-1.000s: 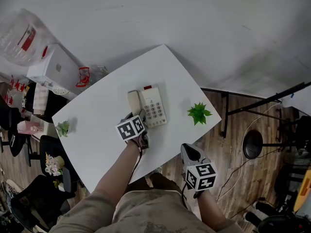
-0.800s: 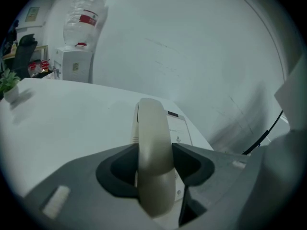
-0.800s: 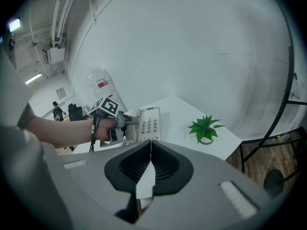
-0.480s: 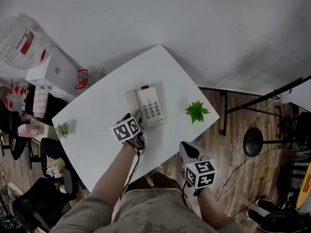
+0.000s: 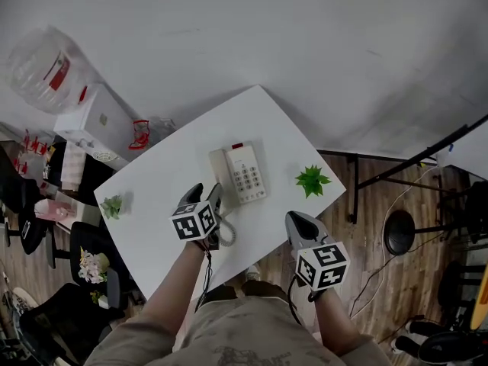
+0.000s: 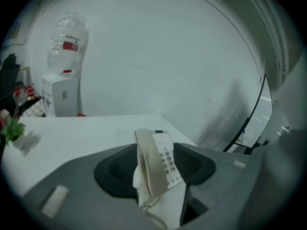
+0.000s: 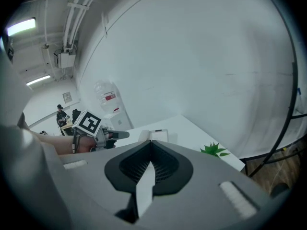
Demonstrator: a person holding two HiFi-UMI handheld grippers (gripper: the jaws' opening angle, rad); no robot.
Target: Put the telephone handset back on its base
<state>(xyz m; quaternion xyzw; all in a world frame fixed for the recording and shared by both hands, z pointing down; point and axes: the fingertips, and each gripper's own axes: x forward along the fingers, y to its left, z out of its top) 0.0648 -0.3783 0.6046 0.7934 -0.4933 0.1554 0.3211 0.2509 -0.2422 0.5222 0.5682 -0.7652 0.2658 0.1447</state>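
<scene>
The left gripper's point(image 5: 206, 197) jaws stand apart, nothing between the pads. Beyond them the handset point(image 5: 219, 168) lies in its cradle along the left of the base point(image 5: 250, 172), mid-surface point(image 5: 168, 174). A second ago this gripper sat close at the phone's near end; it has since lifted and drawn back. The right gripper point(image 5: 296, 223), clenched and empty, hovers off the near edge. The task looks done.

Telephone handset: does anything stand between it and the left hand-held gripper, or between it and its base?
Nothing visible does. The handset already lies on its base. The open left hand-held gripper points straight at it, with only the coiled cord lying near.
</scene>
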